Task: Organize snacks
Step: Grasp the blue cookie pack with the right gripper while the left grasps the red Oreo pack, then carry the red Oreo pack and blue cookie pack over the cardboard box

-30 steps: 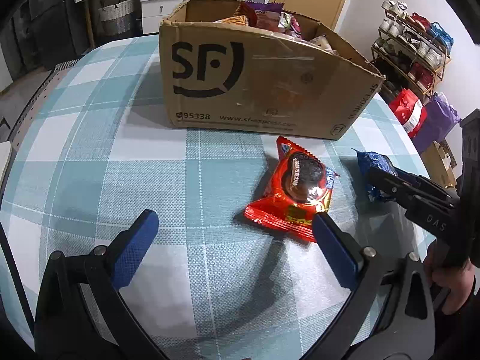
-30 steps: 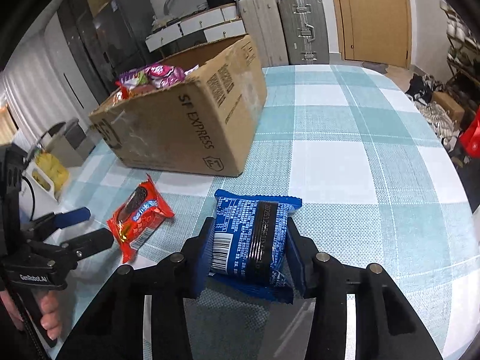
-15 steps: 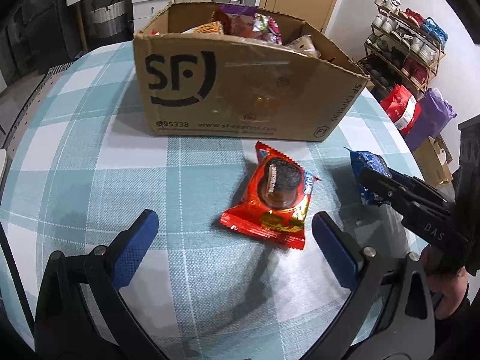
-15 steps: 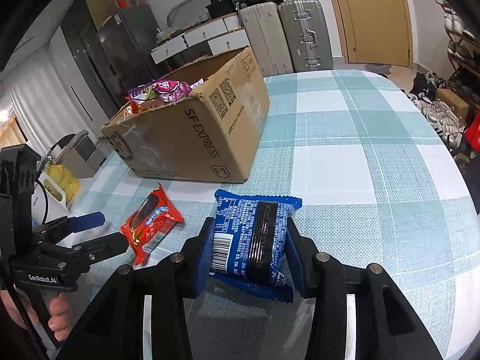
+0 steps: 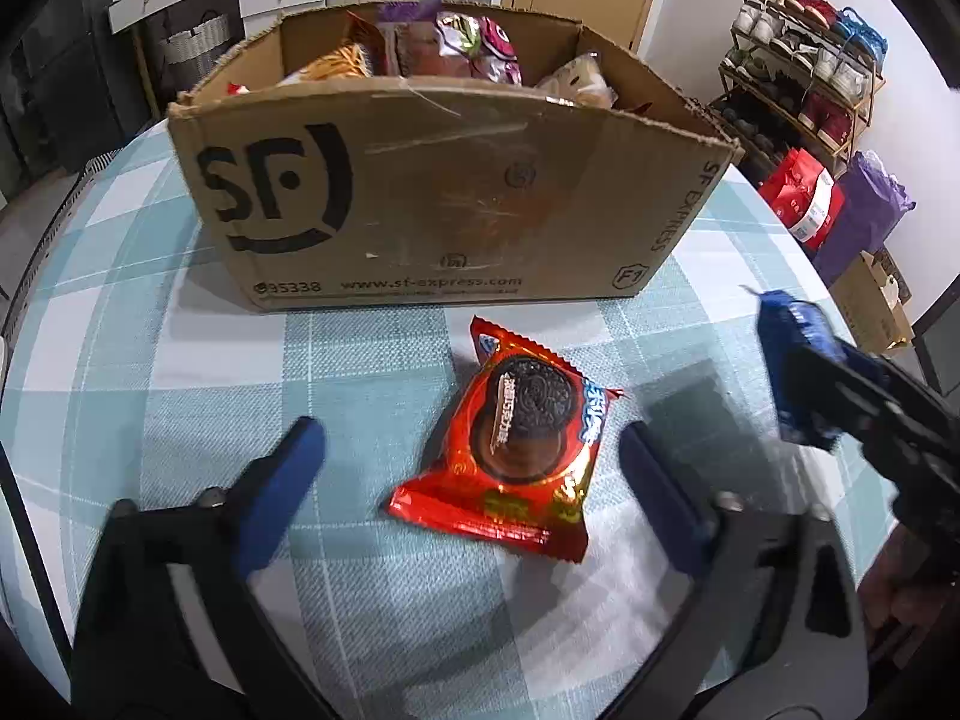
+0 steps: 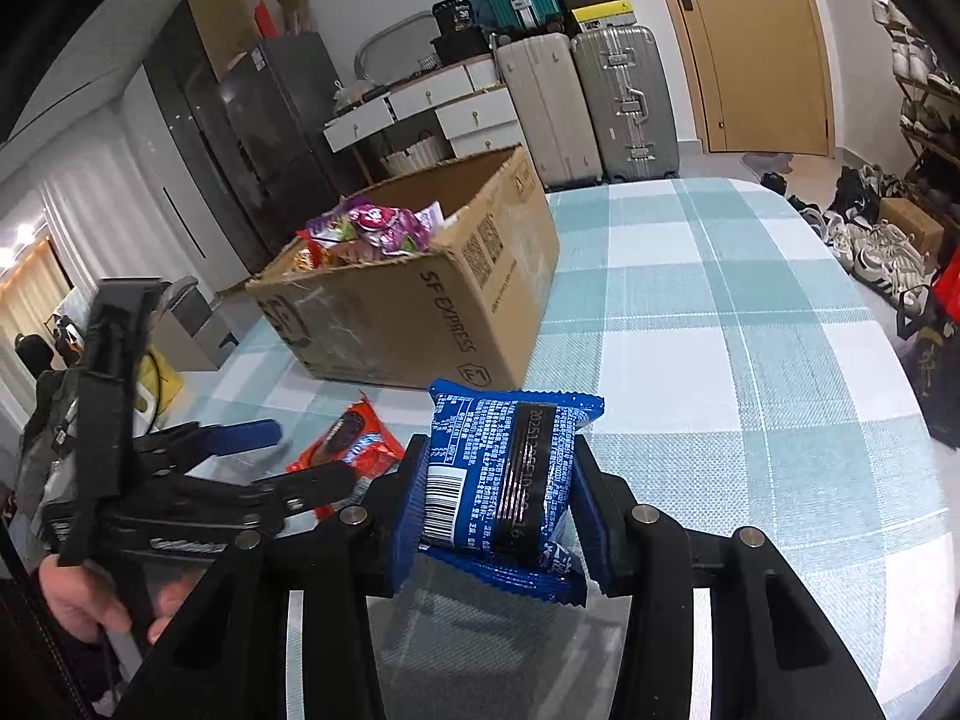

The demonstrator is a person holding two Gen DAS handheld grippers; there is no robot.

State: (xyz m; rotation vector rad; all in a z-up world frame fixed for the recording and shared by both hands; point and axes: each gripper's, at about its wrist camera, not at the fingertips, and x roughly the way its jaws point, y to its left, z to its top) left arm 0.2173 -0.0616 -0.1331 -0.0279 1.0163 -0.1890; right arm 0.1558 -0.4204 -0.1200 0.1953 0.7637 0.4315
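A red cookie packet (image 5: 510, 450) lies flat on the checked tablecloth in front of the SF cardboard box (image 5: 432, 198). My left gripper (image 5: 474, 468) is open, its blue fingers either side of the red packet, not touching it. My right gripper (image 6: 498, 486) is shut on a blue cookie packet (image 6: 504, 468) and holds it above the table. The blue packet (image 5: 792, 348) also shows at the right in the left wrist view. The red packet (image 6: 348, 444) and the box (image 6: 420, 300) show in the right wrist view, with the left gripper (image 6: 294, 456) at the packet.
The box holds several snack bags (image 5: 444, 48). The round table (image 6: 750, 324) has a teal and white cloth. Suitcases (image 6: 600, 102), drawers and a door stand behind; a shoe rack (image 5: 804, 60) and bags (image 5: 840, 204) stand on the right.
My left gripper has moved forward, so the red packet now lies between its fingers. My right gripper has lifted the blue packet higher off the table.
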